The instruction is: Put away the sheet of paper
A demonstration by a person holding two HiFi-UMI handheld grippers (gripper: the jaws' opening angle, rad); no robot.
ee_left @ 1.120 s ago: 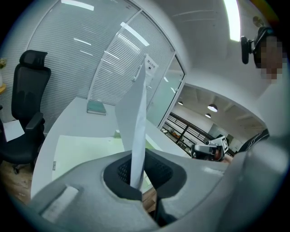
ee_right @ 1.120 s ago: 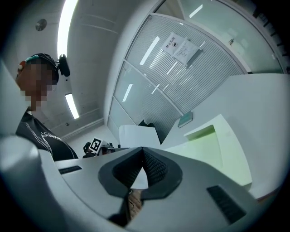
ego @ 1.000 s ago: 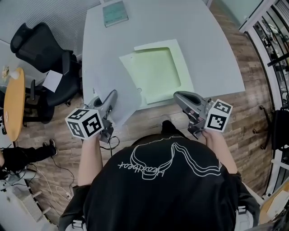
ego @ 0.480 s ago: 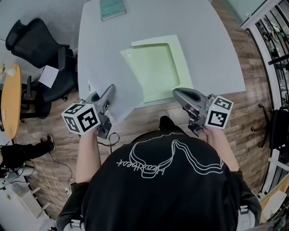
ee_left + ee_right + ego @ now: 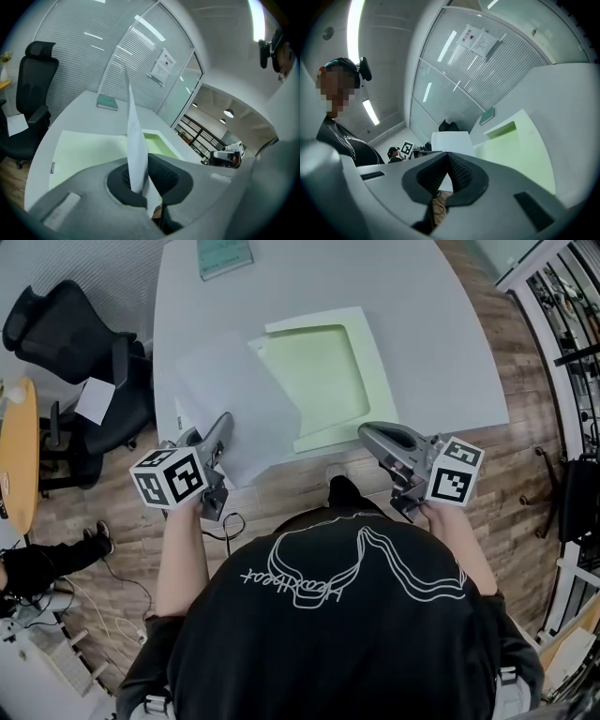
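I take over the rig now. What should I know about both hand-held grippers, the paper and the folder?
Left hand-held gripper: shut on the sheet of paper, at the front-left edge of the table.
Right hand-held gripper: shut, empty, by the front edge.
Green folder: flat on the table; in the head view the sheet overlaps its left edge.
Done: sheet gripped.
Left: put the sheet away, probably into the folder; it is not in yet.

Nothing legible here, folks.
The script on the shirt (image 5: 309, 589) and the notice (image 5: 164, 65) on the wall (image 5: 93, 51) are both too blurry.
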